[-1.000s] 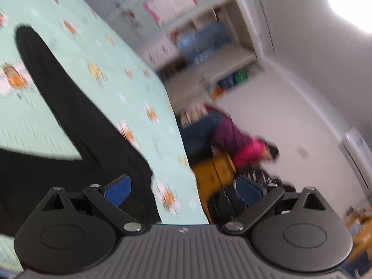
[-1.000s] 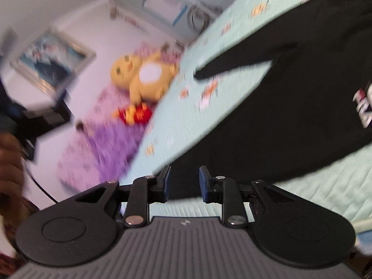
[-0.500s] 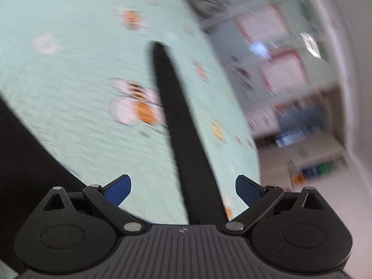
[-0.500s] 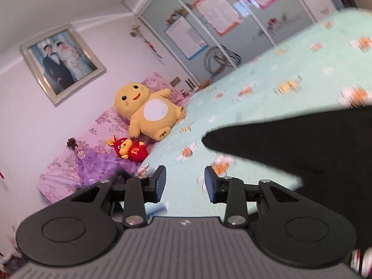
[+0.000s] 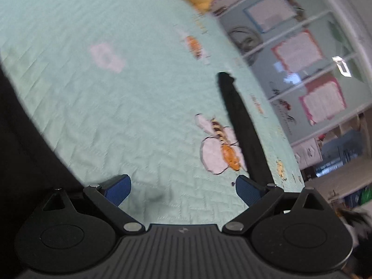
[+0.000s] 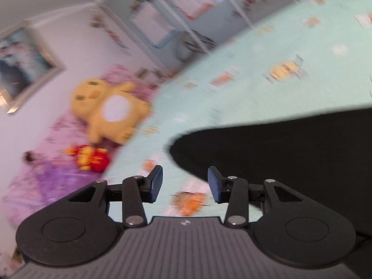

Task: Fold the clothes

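1. Left wrist view: the left gripper (image 5: 182, 187) hung over the mint bedspread (image 5: 97, 107), jaws spread wide and empty. One sleeve (image 5: 244, 137) of the black garment (image 5: 21, 139) lay stretched out flat beside its right fingertip.
2. The right gripper (image 6: 184, 183) had its jaws parted with nothing between them, just short of the other sleeve's end (image 6: 197, 148).
3. Both views were blurred; a hasty pinch could miss the sleeve and catch the bedspread.
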A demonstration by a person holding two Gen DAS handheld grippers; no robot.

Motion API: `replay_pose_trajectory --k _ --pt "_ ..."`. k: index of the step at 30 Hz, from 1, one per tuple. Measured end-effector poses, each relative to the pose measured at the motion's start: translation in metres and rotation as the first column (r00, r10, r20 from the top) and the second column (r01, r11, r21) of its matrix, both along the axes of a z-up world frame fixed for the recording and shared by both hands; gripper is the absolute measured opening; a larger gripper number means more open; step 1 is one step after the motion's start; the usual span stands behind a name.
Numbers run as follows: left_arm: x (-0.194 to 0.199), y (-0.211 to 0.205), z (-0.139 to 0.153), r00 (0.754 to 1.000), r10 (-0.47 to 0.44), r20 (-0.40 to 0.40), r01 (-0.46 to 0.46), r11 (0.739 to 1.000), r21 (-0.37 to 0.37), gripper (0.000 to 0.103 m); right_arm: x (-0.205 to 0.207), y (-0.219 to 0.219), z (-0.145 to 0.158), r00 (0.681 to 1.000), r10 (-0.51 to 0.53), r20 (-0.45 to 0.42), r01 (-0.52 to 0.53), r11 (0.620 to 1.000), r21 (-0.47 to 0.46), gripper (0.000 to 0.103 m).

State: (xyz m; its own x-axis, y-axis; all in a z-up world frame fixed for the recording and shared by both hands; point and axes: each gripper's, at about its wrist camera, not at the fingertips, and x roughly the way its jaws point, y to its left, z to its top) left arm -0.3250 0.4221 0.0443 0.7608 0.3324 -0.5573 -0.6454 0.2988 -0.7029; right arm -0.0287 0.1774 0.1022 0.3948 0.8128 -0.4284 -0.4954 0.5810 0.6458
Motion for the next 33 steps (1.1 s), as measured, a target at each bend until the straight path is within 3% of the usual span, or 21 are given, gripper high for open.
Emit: replay_pose_trajectory --k 1,4,8,11,12,14,16,18,24,26,28,32,33 --pt "0.0 -0.001 0.0 1.0 -0.01 0.001 0.01 1.0 0.017 0.1 0.009 0.007 -0.015 1.0 -0.015 -0.017 0.015 0.999 -0.029 0.027" --pt "0.002 -0.002 -0.005 1.0 -0.026 0.0 0.026 0.999 0.048 0.1 0.033 0.031 -0.052 0.999 -0.044 -0.031 0.041 0.995 -0.087 0.024" --pt "0.01 -0.008 -0.008 0.999 -0.041 -0.013 0.042 0.994 0.096 0.102 0.061 0.053 -0.087 0.993 -0.09 -0.07 0.09 0.996 -0.014 0.024" --pt "0.016 -0.013 -0.01 0.998 -0.059 -0.035 0.063 0.987 0.146 0.103 0.062 0.066 -0.127 0.984 -0.044 -0.175 0.042 0.999 -0.012 0.022" --pt "0.017 -0.014 -0.01 0.997 -0.063 -0.042 0.069 0.985 0.16 0.103 0.058 0.068 -0.138 0.983 -0.028 -0.182 0.028 1.0 -0.008 0.007" --pt "0.019 -0.016 -0.011 0.997 -0.068 -0.048 0.075 0.981 0.177 0.103 0.046 0.063 -0.139 0.991 0.009 -0.134 -0.009 1.0 0.002 0.005" --pt "0.019 -0.016 -0.012 0.997 -0.067 -0.044 0.074 0.981 0.179 0.103 0.047 0.057 -0.136 0.987 0.034 -0.159 -0.032 0.999 0.015 0.005" --pt "0.019 -0.015 -0.013 0.997 -0.067 -0.041 0.074 0.981 0.179 0.103 0.052 0.055 -0.13 0.982 0.031 -0.188 -0.024 0.999 0.039 0.013" --pt "0.022 -0.018 -0.014 0.995 -0.078 -0.058 0.088 0.974 0.211 0.103 0.064 0.078 -0.12 0.992 0.01 -0.13 0.011 0.987 0.161 0.015" --pt "0.023 -0.017 -0.015 0.995 -0.08 -0.055 0.09 0.973 0.212 0.103 0.065 0.096 -0.134 0.984 0.053 -0.17 -0.032 0.992 0.125 0.017" --pt "0.021 -0.015 -0.015 0.996 -0.079 -0.04 0.086 0.976 0.2 0.103 0.062 0.113 -0.15 0.972 0.099 -0.212 -0.088 0.994 0.063 0.0" --pt "0.017 -0.011 -0.015 0.997 -0.078 -0.008 0.078 0.982 0.174 0.103 0.055 0.117 -0.128 0.974 0.123 -0.191 -0.114 0.992 0.055 0.006" --pt "0.016 -0.01 -0.014 0.997 -0.079 0.008 0.076 0.982 0.172 0.103 0.055 0.12 -0.12 0.982 0.113 -0.151 -0.105 0.993 0.056 0.006"
